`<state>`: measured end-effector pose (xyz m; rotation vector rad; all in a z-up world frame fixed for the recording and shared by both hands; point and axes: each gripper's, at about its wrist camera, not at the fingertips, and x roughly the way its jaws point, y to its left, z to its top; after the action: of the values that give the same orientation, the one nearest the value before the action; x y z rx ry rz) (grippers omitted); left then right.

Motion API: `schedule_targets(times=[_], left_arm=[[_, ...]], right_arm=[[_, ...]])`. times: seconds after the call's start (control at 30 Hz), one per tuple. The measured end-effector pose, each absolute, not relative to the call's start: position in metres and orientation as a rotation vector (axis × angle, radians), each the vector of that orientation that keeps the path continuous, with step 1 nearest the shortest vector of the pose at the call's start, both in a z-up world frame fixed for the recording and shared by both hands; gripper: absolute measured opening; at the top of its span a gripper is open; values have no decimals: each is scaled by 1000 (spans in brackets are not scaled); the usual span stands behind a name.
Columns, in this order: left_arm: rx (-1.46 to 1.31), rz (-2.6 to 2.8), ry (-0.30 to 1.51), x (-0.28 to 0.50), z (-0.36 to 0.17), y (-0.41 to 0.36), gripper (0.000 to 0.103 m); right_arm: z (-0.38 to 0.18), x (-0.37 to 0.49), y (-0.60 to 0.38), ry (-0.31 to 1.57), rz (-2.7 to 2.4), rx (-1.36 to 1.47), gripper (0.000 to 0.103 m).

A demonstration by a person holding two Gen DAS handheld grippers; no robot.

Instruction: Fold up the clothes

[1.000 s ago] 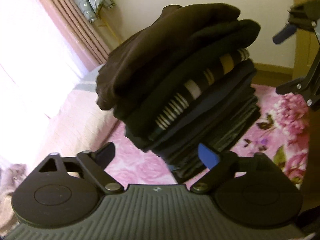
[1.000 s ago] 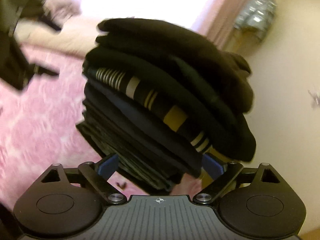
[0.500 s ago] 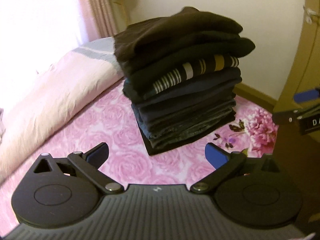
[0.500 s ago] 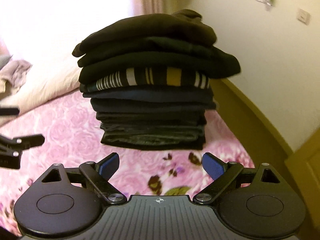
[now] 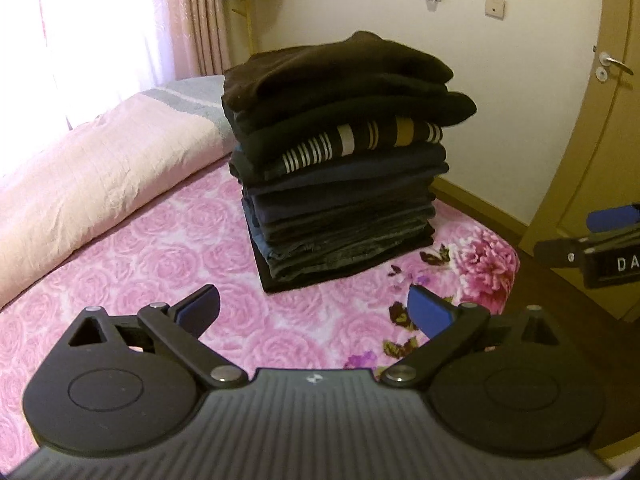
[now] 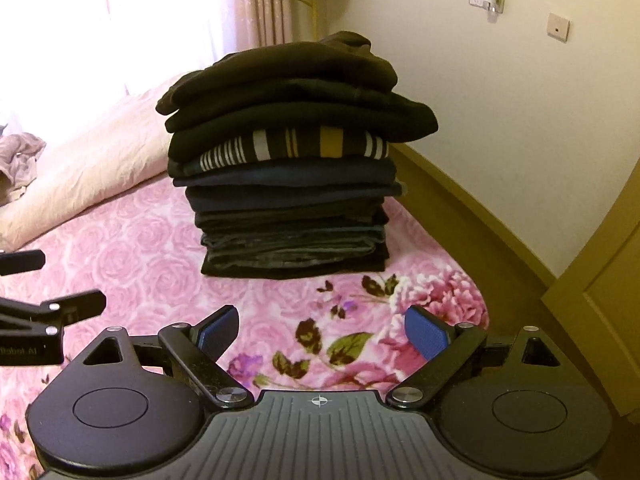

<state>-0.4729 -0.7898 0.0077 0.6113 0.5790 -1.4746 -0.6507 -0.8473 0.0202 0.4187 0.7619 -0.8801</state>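
From my left wrist view, the right black two-finger gripper [image 5: 608, 240] is cut off by the frame edge, its white label reading only "DA". The tall stack of dark folded clothes [image 5: 340, 160] hides the pink floral bedspread [image 5: 160, 264] behind it. I cannot read the small wall switches [image 6: 557, 27].

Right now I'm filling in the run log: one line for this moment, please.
left gripper open, empty | right gripper open, empty | stack of folded clothes upright on bed | grippers clear of stack
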Motion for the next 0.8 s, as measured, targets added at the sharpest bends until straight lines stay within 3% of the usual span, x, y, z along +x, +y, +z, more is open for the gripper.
schedule_targets(times=[0.23,0.8], left_arm=[[609,-1404,677,-497,1,-804,99],[613,-1296,684,-533,6,-816,98]], right_arm=[[20,-661,-862,779,-822,404,93],[13,-678,-901,790,-730,407,93]])
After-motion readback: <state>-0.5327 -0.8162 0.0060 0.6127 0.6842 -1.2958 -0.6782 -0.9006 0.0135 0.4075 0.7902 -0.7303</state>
